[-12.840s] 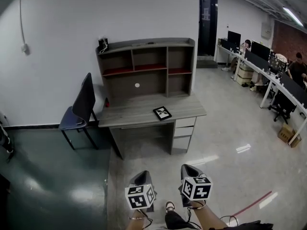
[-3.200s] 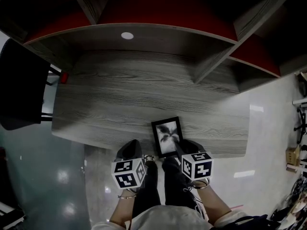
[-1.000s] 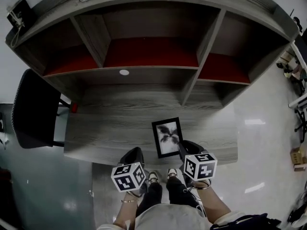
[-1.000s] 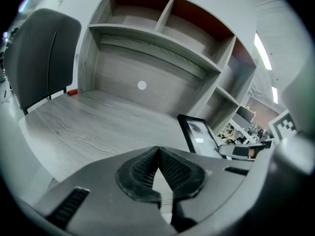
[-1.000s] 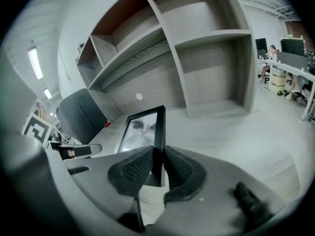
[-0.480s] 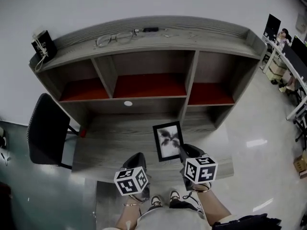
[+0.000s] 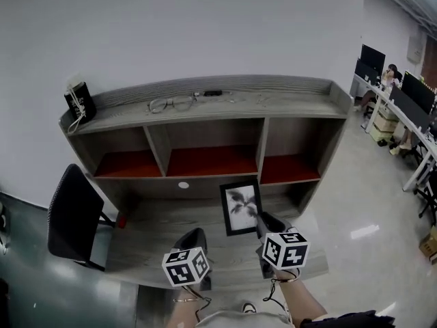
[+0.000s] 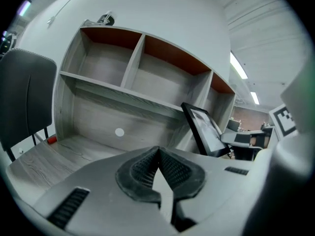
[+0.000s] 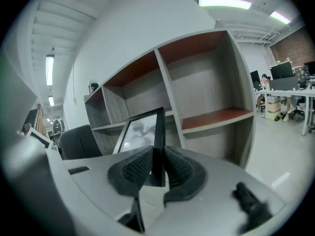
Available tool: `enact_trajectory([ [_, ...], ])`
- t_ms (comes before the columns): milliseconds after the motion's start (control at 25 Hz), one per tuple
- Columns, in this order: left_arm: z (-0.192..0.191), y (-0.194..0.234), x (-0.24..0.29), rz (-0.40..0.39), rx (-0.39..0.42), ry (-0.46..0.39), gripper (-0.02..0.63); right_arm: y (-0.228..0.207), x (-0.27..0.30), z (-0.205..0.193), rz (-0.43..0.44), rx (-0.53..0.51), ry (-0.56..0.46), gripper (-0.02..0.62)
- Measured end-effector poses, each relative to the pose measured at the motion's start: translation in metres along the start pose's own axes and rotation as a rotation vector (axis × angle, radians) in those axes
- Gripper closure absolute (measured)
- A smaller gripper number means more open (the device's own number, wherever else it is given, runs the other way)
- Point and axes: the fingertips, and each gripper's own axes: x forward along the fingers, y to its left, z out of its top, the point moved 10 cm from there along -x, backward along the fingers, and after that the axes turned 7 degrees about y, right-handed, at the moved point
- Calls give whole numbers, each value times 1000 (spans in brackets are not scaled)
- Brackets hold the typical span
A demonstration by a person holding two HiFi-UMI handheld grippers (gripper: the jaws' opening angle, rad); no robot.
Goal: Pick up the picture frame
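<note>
- Head view: we see the black-edged rectangular picture frame with a grey plant print [image 7: 241, 209] raised off the grey wood-grain desk [image 7: 147, 248], where a second ago it lay near the front edge. It now stands upright in front of the grey shelf unit with red shelf tops [image 7: 158, 149] at the desk's back edge. The right gripper [image 7: 262, 219] pinches its lower right edge. The left gripper [image 7: 194, 236] hangs just beside, above the desk's front edge, touching nothing. We judge the pick-up itself done, with only a steady hold left to keep.
- Left gripper view: the left gripper [image 8: 158, 162] has its pads pressed together with nothing between them. The frame [image 8: 204, 132] tilts in the air to its right, apart from it. A black chair [image 8: 24, 97] stands off the desk's left edge.
- Right gripper view: the right gripper [image 9: 157, 168] is clamped on the thin edge of the frame [image 9: 145, 129], with both pads against it. Past the shelf unit's right side, a glossy pale floor [image 9: 290, 146] and white office desks with monitors [image 9: 290, 90] fill the room under ceiling strip lights.
</note>
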Motion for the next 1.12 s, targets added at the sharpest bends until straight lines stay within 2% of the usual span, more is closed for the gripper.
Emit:
enact_trajectory([
  [360, 51, -10, -9, -50, 93, -85, 594, 18, -17, 49, -32, -31, -166, 509],
  [600, 78, -28, -27, -79, 190, -165, 592, 39, -40, 62, -73, -54, -287, 509],
  [1120, 56, -43, -45, -129, 195, -177, 594, 43, -89, 50, -147, -31, -352, 509],
])
